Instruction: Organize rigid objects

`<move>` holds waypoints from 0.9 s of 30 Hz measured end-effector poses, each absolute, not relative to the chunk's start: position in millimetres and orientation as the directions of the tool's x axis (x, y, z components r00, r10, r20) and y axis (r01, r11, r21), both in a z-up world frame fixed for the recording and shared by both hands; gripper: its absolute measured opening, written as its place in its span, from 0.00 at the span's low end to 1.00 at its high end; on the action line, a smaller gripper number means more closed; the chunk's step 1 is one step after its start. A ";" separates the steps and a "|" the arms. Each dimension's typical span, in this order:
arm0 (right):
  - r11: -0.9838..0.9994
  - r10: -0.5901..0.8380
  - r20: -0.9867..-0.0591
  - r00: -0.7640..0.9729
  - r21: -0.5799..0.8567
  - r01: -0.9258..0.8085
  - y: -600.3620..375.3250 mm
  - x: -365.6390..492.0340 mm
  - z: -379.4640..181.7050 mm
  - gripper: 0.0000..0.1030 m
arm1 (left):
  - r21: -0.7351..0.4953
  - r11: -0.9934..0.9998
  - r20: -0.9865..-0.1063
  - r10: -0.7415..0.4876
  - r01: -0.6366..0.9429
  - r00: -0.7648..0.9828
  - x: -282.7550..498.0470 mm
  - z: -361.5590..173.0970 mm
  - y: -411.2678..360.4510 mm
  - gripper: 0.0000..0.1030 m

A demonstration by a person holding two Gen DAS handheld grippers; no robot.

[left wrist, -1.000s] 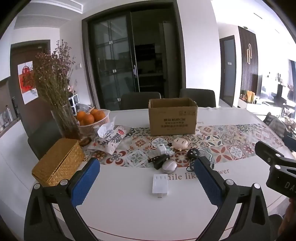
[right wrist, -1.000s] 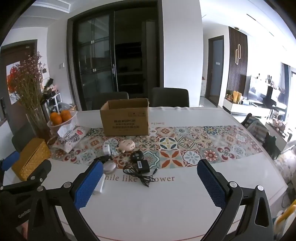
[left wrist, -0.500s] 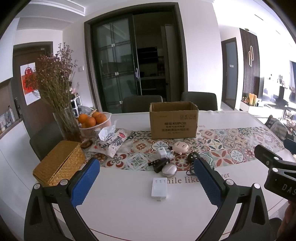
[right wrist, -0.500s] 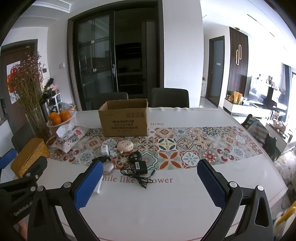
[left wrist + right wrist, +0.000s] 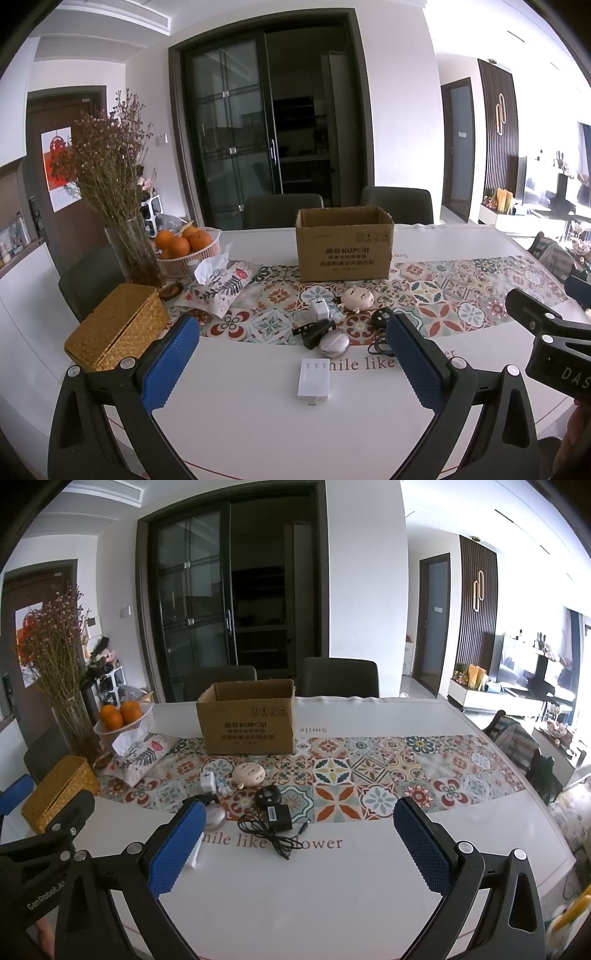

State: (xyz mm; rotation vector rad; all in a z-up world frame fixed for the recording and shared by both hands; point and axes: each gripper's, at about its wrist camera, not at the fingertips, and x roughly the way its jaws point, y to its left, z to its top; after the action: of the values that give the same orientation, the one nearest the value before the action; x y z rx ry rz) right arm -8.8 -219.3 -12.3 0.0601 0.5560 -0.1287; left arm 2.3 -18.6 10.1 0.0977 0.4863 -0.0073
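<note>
An open cardboard box (image 5: 344, 249) (image 5: 248, 722) stands on the patterned runner. In front of it lie small objects: a white flat charger (image 5: 314, 376), a silver oval case (image 5: 334, 343) (image 5: 215, 818), a black clip-like gadget (image 5: 314, 328), a white plug (image 5: 319, 308) (image 5: 208, 780), a beige round case (image 5: 356, 295) (image 5: 248, 773), a black round fob (image 5: 267, 795) and a black adapter with cable (image 5: 279, 818). My left gripper (image 5: 291, 363) is open above the near table edge, facing the white charger. My right gripper (image 5: 297, 843) is open, facing the adapter cable.
At the left stand a woven yellow box (image 5: 116, 326), a glass vase of dried flowers (image 5: 131, 247), a basket of oranges (image 5: 186, 251) and a patterned tissue pouch (image 5: 221, 286). Chairs (image 5: 282, 210) stand behind the white table (image 5: 258, 417).
Both views shifted slightly; the objects sit a little lower and nearer in frame. Both grippers stay open and hold nothing.
</note>
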 end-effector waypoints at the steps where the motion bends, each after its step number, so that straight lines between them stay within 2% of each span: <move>1: 0.991 -0.103 -0.530 0.842 0.022 0.136 -220.1 -7.1 -12.2 1.00 | 0.091 0.995 -0.467 0.016 0.030 0.884 2.3 10.1 -18.4 1.00; 27: 0.991 -0.100 -0.527 0.844 0.022 0.131 -220.4 -4.7 -12.6 1.00 | 0.086 0.996 -0.474 0.012 0.033 0.880 3.0 7.5 -18.9 1.00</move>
State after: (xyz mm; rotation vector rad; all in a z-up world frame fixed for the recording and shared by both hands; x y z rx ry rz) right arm -4.7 -220.4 -12.6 0.0576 0.5533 -0.1218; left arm 3.0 -18.9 7.5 0.0930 0.4942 -0.0112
